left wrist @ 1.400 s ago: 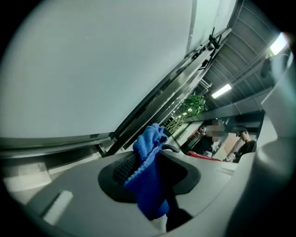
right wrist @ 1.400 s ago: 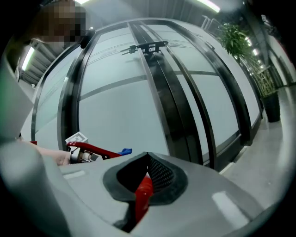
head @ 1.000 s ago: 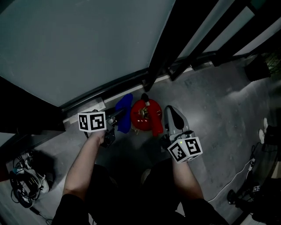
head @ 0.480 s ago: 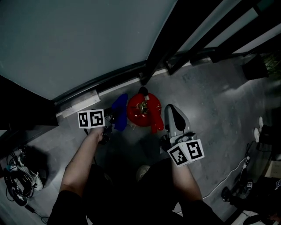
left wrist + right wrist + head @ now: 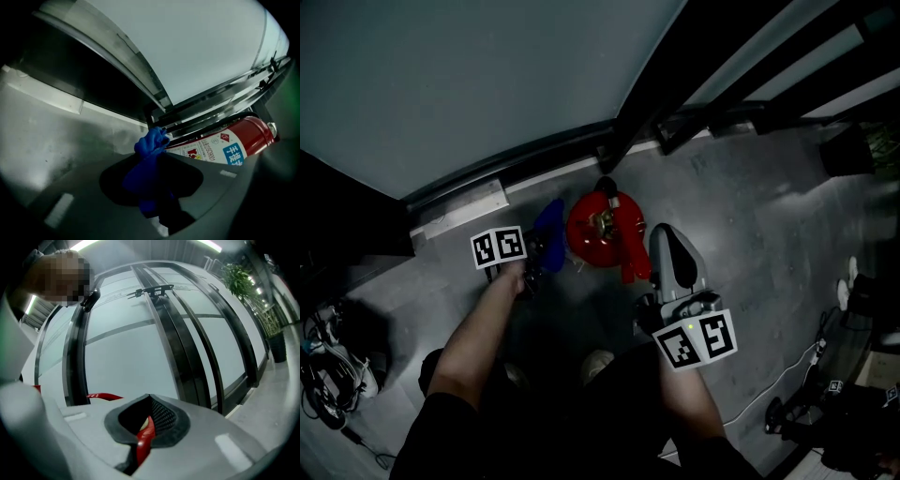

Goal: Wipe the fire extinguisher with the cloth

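Change: little since half a second ago; both grippers stay on their holds.
Location: the red fire extinguisher stands on the grey floor by the glass wall, with the blue cloth at its left side.
Hard to see: dim light; only the extinguisher's top shows from above.
Left jaws: the left gripper is closed on the cloth (its tips are buried in the folds).
Right jaws: the right gripper is nearly together, clamped on the extinguisher's red handle.
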`<state>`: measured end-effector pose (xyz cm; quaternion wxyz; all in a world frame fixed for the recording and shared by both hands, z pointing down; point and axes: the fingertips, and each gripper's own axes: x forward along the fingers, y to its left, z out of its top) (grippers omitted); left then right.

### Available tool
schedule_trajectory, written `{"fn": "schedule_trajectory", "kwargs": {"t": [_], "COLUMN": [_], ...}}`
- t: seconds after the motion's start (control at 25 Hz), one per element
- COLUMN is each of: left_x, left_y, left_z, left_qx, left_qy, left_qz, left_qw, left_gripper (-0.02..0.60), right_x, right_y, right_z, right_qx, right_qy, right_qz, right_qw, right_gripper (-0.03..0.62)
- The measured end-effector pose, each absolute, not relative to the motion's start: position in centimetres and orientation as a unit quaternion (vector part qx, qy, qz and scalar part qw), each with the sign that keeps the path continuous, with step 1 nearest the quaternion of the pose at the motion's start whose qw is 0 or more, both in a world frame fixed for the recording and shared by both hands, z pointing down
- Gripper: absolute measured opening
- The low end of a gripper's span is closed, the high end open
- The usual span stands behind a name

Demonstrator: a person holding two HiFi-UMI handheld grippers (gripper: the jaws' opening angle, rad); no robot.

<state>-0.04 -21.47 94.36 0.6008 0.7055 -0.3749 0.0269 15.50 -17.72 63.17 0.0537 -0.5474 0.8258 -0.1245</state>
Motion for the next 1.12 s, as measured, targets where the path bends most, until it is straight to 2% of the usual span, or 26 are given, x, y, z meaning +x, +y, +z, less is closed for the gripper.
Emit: {"fn": "schedule_trajectory", "kwargs": {"t": [0.44,0.84,1.12], "left_x": [-0.4,-0.2,0.1], "left_y": [-20.7,-18.6,-17.2], "left_z": [99.9,105.0,106.6], "left_qx": [0.666,0.645,0.646], "left_qy": [-0.382,-0.41,-0.406], "left_qz": [0.012,0.07,0.112], "left_qw": [0.641,0.642,0.637], "left_gripper": [0.135,0.135,0.135], "right_x": [15.4,16.2,16.6], "right_y": [-16.6,-16.5,-16.6], "right_z": [62.8,63.8,64.0], "right_qx": [-0.545,-0.549,-0.548], "right_qy": [0.828,0.829,0.829], "right_qz": [-0.122,-0.106,-0.111], "right_qw": [0.049,0.011,0.01], "right_gripper": [0.003,0.003,0.003]}}
